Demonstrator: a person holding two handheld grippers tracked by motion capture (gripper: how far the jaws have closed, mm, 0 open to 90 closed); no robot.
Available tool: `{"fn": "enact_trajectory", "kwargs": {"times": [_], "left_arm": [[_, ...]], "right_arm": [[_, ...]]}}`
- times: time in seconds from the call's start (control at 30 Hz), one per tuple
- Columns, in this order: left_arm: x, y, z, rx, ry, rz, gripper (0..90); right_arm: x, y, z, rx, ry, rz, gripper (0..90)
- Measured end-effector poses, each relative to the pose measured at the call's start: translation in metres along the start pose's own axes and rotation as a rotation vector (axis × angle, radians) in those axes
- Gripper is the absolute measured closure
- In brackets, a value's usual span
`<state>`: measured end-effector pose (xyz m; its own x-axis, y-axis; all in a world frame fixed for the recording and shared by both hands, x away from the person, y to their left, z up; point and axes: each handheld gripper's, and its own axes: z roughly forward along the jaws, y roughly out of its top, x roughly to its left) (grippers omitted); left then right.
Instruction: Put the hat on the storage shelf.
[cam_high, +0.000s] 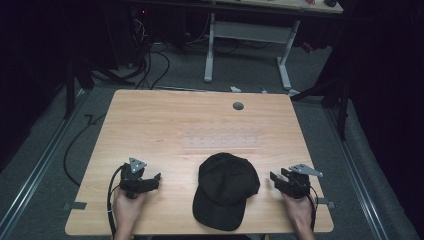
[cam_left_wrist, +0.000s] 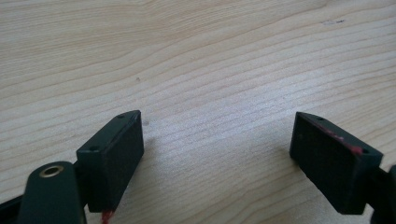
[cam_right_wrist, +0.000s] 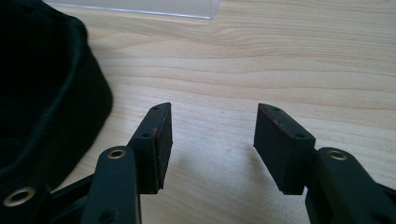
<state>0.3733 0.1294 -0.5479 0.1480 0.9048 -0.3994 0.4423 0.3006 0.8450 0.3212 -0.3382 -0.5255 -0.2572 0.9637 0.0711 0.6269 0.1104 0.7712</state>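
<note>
black cap (cam_high: 225, 192) flat on wooden desk (cam_high: 165, 125) between both tools, left tool (cam_high: 156, 178) jaws spread over bare wood, right tool (cam_high: 273, 177) jaws spread just beside cap, neither touching it

Nothing readable anywhere here, honestly. The black cap (cam_high: 225, 190) near the front edge of the table (cam_high: 150, 130) has no logo or lettering I can make out. The clear strip (cam_high: 221, 142) lying just beyond it, toward the far side, seems to carry faint marks, but they're way too small and washed out to read. The grey plates on top of the left gripper (cam_high: 156, 178) and right gripper (cam_high: 273, 177) are blank as far as I can tell, and the jaws up close show only red smudges, no print.
</note>
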Motion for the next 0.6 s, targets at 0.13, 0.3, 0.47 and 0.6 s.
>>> {"fn": "enact_trajectory", "kwargs": {"times": [0.13,0.3,0.47,0.6], "left_arm": [[0.0,0.0,0.0,0.0,0.0,0.0,17.8],[0.0,0.0,0.0,-0.001,0.001,0.0,17.8],[0.0,0.0,0.0,-0.001,0.002,-0.001,17.8],[0.0,0.0,0.0,-0.003,0.003,-0.001,17.8]], "right_arm": [[0.005,-0.001,-0.007,-0.015,0.036,0.009,45.8],[0.013,0.0,-0.015,-0.031,0.084,0.017,46.7],[0.018,0.001,-0.019,-0.039,0.117,0.023,47.1],[0.022,0.002,-0.021,-0.045,0.131,0.013,47.2]]}}
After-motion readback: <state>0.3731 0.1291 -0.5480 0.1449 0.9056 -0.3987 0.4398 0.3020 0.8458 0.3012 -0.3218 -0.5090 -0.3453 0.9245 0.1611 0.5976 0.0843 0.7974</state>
